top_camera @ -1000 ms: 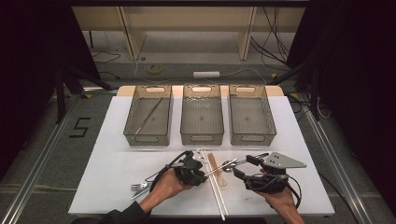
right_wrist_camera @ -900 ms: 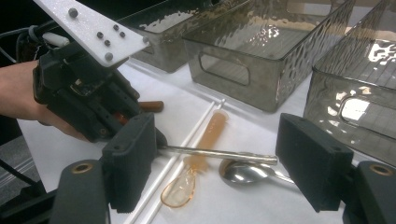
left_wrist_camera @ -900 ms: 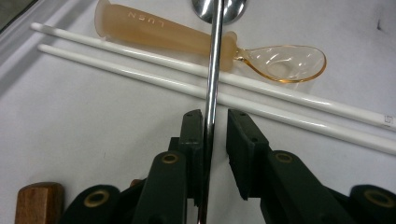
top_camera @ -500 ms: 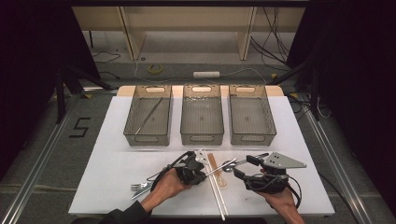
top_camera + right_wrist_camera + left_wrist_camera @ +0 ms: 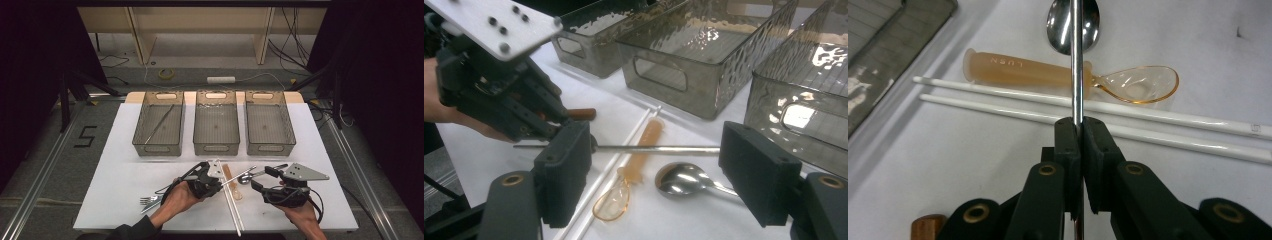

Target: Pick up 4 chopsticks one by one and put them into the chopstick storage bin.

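Near the table's (image 5: pixel 125 150) front edge, the left tool (image 5: pixel 1080 131) has just closed on a metal rod (image 5: pixel 1077 60) above 2 white sticks (image 5: pixel 998 102); the right tool (image 5: pixel 656 170) stands apart nearby.

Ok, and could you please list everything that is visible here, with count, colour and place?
table: 1, white, under everything
bins: 3, grey see-through, in a row at the back
bin rod: 1, metal, in the left bin
held rod: 1, metal, in the left gripper
chopsticks: 2, white, between the grippers
amber spoon: 1, beside the chopsticks
metal spoon: 1, near the right gripper
fork: metal, count unclear, by the left forearm
wooden handle: 1, brown, behind the left gripper
left gripper: black, shut on the held rod
right gripper: black, open
hands: 2, near edge
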The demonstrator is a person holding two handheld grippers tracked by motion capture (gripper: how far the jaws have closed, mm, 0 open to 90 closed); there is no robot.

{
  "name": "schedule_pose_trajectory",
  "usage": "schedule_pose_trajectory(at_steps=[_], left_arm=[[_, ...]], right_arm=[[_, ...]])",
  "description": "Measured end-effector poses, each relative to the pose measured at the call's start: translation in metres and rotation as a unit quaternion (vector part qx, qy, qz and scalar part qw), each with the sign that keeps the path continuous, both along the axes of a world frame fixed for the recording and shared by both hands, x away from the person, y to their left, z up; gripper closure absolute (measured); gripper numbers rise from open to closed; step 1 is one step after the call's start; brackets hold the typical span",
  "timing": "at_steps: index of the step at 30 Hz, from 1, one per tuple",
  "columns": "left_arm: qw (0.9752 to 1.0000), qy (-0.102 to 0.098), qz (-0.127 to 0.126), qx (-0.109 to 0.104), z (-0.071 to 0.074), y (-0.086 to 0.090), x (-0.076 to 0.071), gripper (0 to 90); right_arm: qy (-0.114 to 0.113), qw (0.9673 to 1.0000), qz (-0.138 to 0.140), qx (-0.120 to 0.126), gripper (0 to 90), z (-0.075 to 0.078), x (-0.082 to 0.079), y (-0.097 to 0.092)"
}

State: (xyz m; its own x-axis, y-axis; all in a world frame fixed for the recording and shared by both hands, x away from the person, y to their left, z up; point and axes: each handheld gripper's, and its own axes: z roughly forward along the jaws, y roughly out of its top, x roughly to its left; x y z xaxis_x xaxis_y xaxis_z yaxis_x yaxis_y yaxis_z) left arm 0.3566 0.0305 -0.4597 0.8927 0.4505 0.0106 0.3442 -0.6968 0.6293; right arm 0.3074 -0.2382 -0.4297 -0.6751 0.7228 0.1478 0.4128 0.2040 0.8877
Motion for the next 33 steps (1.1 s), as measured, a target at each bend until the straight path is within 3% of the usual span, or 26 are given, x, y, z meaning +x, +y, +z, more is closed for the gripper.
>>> schedule_pose_trajectory(at_steps=[11, 16, 25, 33], left_arm=[[0.9998, -0.005, 0.005, -0.017, 0.015, 0.011, 0.002, 85.1], [0.9993, -0.007, 0.022, -0.029, 0.023, 0.023, 0.007, 85.1], [0.9961, -0.016, 0.064, -0.059, 0.039, 0.050, 0.017, 85.1], [0.9933, -0.025, 0.087, -0.071, 0.050, 0.068, 0.024, 85.2]], right_arm=[[0.000, 1.0000, 0.001, -0.003, 30.1, 0.000, -0.002, 0.002], [-0.001, 1.0000, -0.007, 0.000, 30.3, 0.001, -0.004, 0.003], [0.001, 0.9999, -0.013, -0.004, 30.3, 0.000, -0.009, 0.009], [0.006, 0.9999, -0.007, -0.009, 30.3, -0.002, -0.013, 0.014]])
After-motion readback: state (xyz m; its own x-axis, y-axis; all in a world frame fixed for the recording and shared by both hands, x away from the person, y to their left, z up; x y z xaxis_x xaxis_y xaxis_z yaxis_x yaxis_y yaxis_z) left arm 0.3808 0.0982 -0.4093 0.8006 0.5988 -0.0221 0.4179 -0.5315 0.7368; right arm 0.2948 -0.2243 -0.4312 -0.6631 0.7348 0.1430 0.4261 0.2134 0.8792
